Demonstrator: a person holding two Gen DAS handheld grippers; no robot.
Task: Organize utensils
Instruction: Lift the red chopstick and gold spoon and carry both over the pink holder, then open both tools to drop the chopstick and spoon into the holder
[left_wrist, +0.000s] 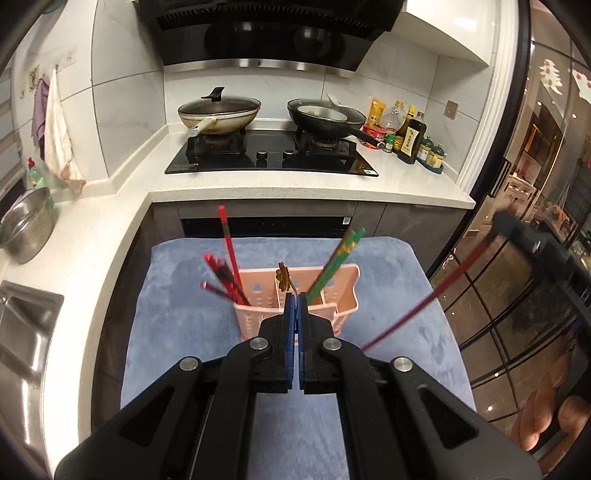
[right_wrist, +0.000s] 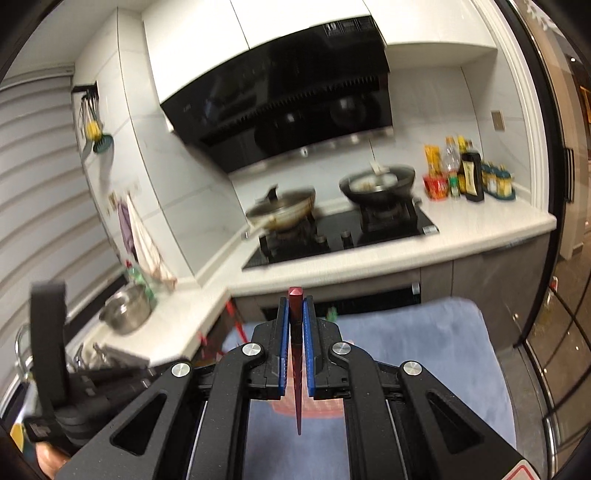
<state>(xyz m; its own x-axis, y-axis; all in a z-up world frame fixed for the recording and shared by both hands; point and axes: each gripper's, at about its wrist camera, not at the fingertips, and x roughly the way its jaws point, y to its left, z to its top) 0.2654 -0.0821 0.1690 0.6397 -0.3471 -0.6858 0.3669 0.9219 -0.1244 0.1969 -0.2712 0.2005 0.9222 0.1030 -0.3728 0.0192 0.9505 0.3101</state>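
A: Holding a dark red chopstick (right_wrist: 296, 354), the right gripper (right_wrist: 295, 306) has its blue fingers (right_wrist: 283, 347) pinching the stick, blunt end poking out past the tips and the thin end trailing back toward the camera. I'd judge this as the carry step: one stick lifted, not yet dropped into the rack.

B: And the left gripper (left_wrist: 296, 300)?

A: Fingers pressed together. A thin stem with a brown flower-shaped top (left_wrist: 283, 277) rises right at the tips; whether it is gripped, I cannot tell.

B: Where does the stick go?

A: Just beyond the left fingertips stands the pink rack (left_wrist: 345, 280) on the blue cloth (left_wrist: 177, 325) that covers the bench. Its left compartment holds red chopsticks (left_wrist: 231, 258), the right one green chopsticks (left_wrist: 338, 260), and the flower-topped piece is in the middle. Sorting by colour, I'd say the red stick belongs on the left.

B: So the next move?

A: Swing it over the left slot, tip it steeper, thin end down, and only then spread the fingers. Risk: knocking the leaning sticks.

B: Any writing?

A: Farther back, the bottles (left_wrist: 410, 134) beside the stove (left_wrist: 271, 153) carry labels too small to read. White cut-out characters on the glass (left_wrist: 550, 75) at far right are unclear.
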